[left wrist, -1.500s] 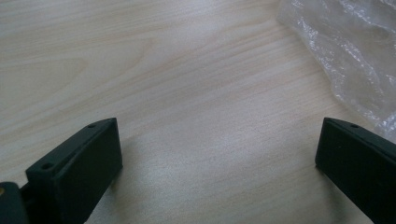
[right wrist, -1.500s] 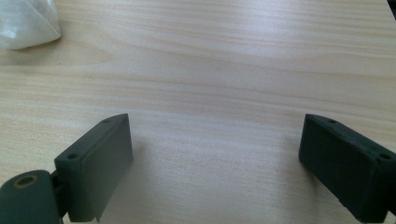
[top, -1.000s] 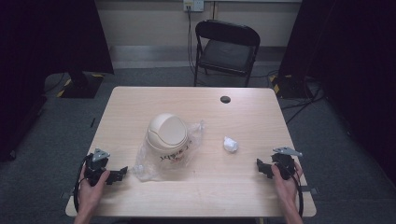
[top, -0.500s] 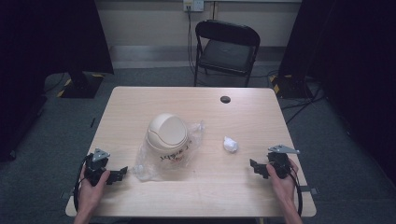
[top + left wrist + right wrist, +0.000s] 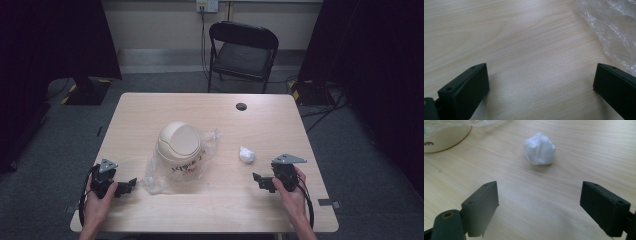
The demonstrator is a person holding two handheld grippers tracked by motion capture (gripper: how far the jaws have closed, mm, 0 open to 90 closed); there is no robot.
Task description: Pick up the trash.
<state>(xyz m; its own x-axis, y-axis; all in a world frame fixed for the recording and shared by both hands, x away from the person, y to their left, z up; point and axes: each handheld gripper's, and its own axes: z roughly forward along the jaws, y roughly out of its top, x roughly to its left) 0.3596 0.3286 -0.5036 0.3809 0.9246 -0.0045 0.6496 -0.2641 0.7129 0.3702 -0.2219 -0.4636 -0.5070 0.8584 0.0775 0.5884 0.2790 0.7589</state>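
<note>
Here right gripper (image 5: 539,202) jaws wide, facing lumpy paper wad (image 5: 539,148), no long axis.

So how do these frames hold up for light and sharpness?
High view: the table is evenly lit, its surroundings dark. Left gripper view: wood grain is crisp, the clear plastic bag shines softly. Right gripper view: the crumpled white wad is sharp with a short shadow; the bin looks softer.

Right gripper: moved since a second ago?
Yes. In the high view the right gripper has shifted left along the table, closing toward the crumpled white wad. Jaws open.
</note>
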